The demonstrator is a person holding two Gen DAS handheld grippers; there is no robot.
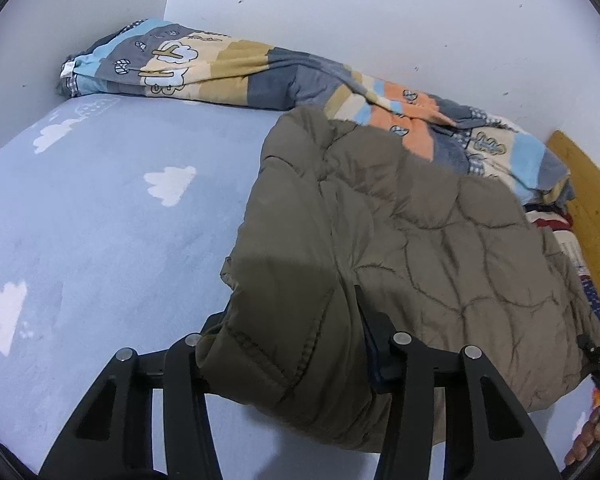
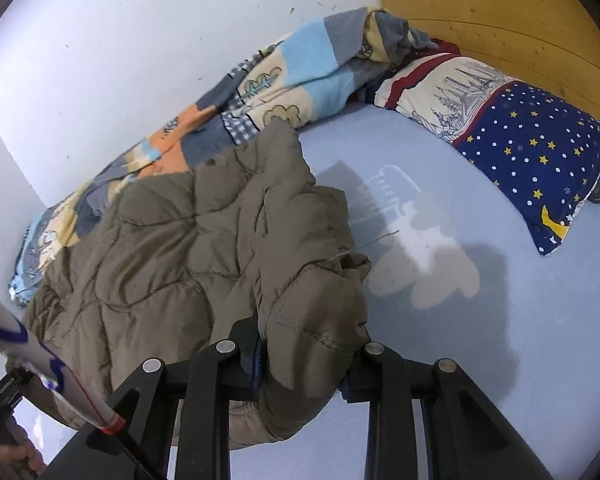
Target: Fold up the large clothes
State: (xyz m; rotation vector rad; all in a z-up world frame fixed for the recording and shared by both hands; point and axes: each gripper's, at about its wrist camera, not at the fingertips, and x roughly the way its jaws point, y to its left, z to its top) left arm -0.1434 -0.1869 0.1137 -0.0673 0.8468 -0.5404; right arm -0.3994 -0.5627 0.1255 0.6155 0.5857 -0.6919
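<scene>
Olive-brown quilted jacket (image 1: 400, 240): a large padded garment with stitched wavy seams, lying across the middle of the bed, its far edge resting against the rolled quilt. The near hem is bunched into two thick folds, one caught in each tool and raised off the sheet; the rest of the jacket lies crumpled on the bed.

Left tool (image 1: 292, 364): black, two-fingered, clenched on a thick fold at the jacket's left near corner. The fabric fills the gap between the fingers and drapes down in front of them.

Right tool (image 2: 304, 372): black, two-fingered, clenched on a bunched fold at the jacket's right near corner. The blue pads press into the fabric on both sides.

Bed sheet (image 1: 100, 220): pale blue with white cloud prints, covering the mattress; the tools and jacket cast shadows on it.

Patchwork quilt (image 1: 228, 68): patterned in grey, beige, light blue and orange with tree motifs, rolled lengthwise along the wall at the far side of the bed.

Pillow (image 2: 512, 128): navy with stars and dots, one end cream with a drawn skyline and a red stripe, lying at the head of the bed, well apart from the jacket.

Headboard (image 2: 500, 20): light wood, behind the pillow.

Wall (image 1: 380, 8): white, with small dark marks.

Person's fingers (image 1: 588, 436): visible at the lower right edge of the left wrist view, around a dark handle.
</scene>
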